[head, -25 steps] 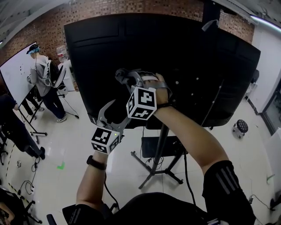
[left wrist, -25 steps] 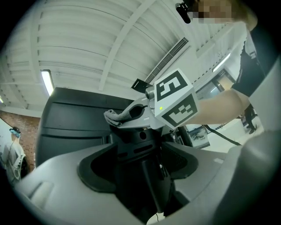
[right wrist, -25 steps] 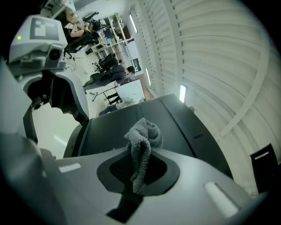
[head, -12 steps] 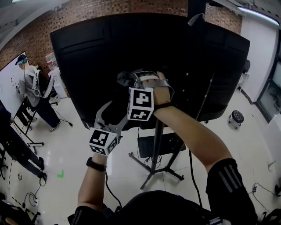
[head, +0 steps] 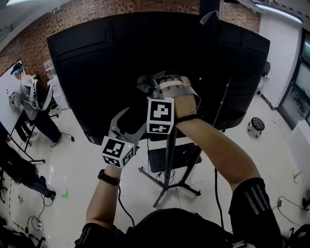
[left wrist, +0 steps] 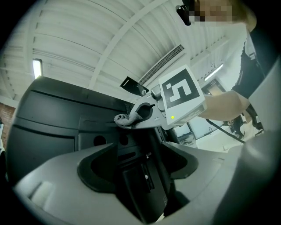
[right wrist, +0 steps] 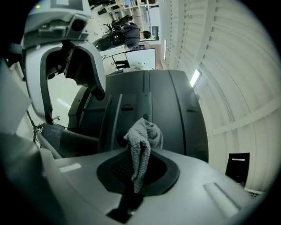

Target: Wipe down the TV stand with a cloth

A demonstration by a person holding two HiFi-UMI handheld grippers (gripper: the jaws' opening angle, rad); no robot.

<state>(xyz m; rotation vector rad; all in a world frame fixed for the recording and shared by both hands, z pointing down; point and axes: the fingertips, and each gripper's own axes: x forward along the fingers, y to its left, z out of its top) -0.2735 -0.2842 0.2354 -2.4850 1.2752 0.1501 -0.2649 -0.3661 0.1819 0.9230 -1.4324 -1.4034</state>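
text: none legible | labels: none | numbers: none | signs: none

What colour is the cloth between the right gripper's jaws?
Grey; the cloth shows best in the right gripper view.

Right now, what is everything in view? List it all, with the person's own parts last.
TV: one, black, back panel facing the camera, centre.
stand: one, black, tripod under the TV.
cloth: one, grey, held up at the TV's back.
stool: one, black, floor at right.
people: two, one in grey, one in dark, far left.
mark: one, green, floor at lower left.
wall: brick, red-brown, behind the TV.
watch: one, black, left wrist.
left gripper: grey, open, empty.
right gripper: grey, shut on the cloth.
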